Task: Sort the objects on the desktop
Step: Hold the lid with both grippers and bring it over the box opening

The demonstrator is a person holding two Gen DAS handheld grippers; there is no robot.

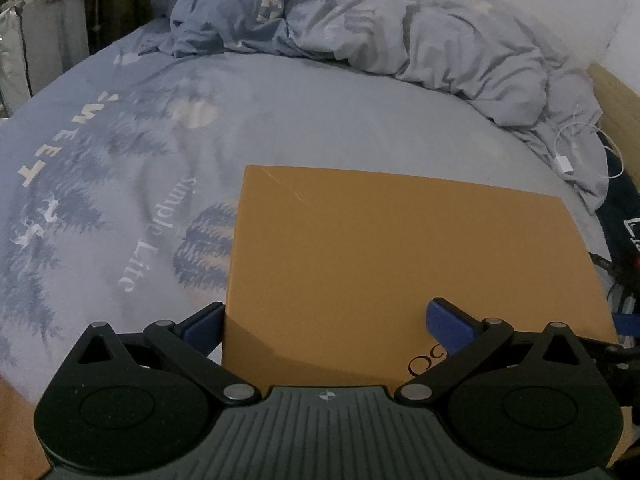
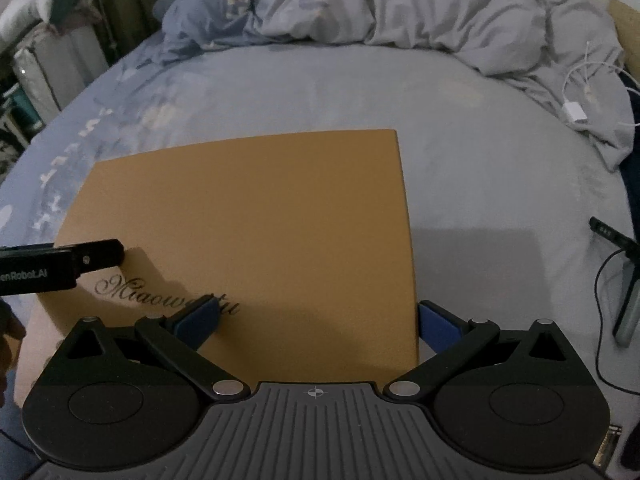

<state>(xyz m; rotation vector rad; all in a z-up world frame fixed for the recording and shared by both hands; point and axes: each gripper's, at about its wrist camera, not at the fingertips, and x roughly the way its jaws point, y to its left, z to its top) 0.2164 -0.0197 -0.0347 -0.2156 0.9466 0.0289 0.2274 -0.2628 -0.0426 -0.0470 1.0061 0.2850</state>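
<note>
One brown kraft-paper notebook (image 1: 404,264) lies flat on the blue printed bedsheet (image 1: 120,184), filling the lower centre of both wrist views; it is the only desktop item that can be counted with certainty. Cursive lettering on its cover reads partly as "Miaow", the rest covered by a blue fingertip in the right wrist view, and in the left wrist view only a few curled characters show near the lower right. Two grippers are present. The left gripper (image 1: 326,322) has its jaws spread wide, one blue pad off the notebook's left edge and the other over the cover; whether either touches is unclear. The right gripper (image 2: 318,320) is likewise spread apart, one pad over the cover and the other just past the notebook's right edge. A crumpled grey-blue duvet (image 1: 400,28) is heaped across the top of the frame. One white charger with its cable (image 2: 576,112) lies at the upper right on the sheet. A dark stand with a black cable (image 2: 624,280) sits at the right edge, cut off and dim. Furniture at the upper left is too dark to make out.
</note>
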